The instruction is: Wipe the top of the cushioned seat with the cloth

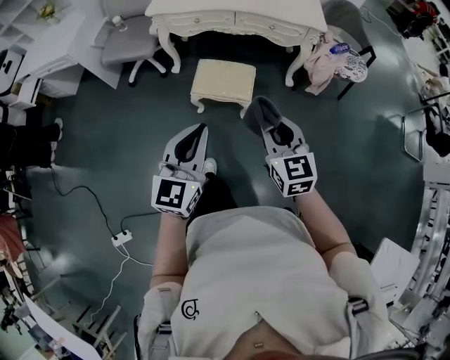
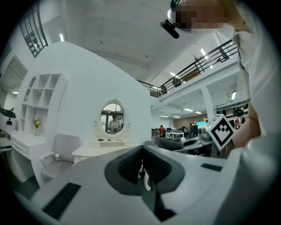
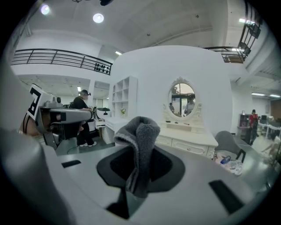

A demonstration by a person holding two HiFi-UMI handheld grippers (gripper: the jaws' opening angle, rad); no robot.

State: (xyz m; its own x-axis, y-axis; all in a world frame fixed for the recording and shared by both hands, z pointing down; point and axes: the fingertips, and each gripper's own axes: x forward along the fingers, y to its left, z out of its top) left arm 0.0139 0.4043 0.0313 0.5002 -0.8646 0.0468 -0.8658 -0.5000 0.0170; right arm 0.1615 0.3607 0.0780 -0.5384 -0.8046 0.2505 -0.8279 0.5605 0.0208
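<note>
A grey cloth (image 3: 141,147) stands bunched between the 2 jaws of the right gripper (image 1: 275,130), which pinch it near its lower end while its folded top pokes out past the jaw tips. The cushioned seat (image 1: 223,81), a cream stool with curved legs, sits on the dark floor (image 1: 105,140) ahead of both grippers, apart from the cloth and just in front of a white dressing table (image 1: 235,21). The left gripper (image 1: 199,137) is held beside the right one, its jaws pressed together with nothing between them.
</note>
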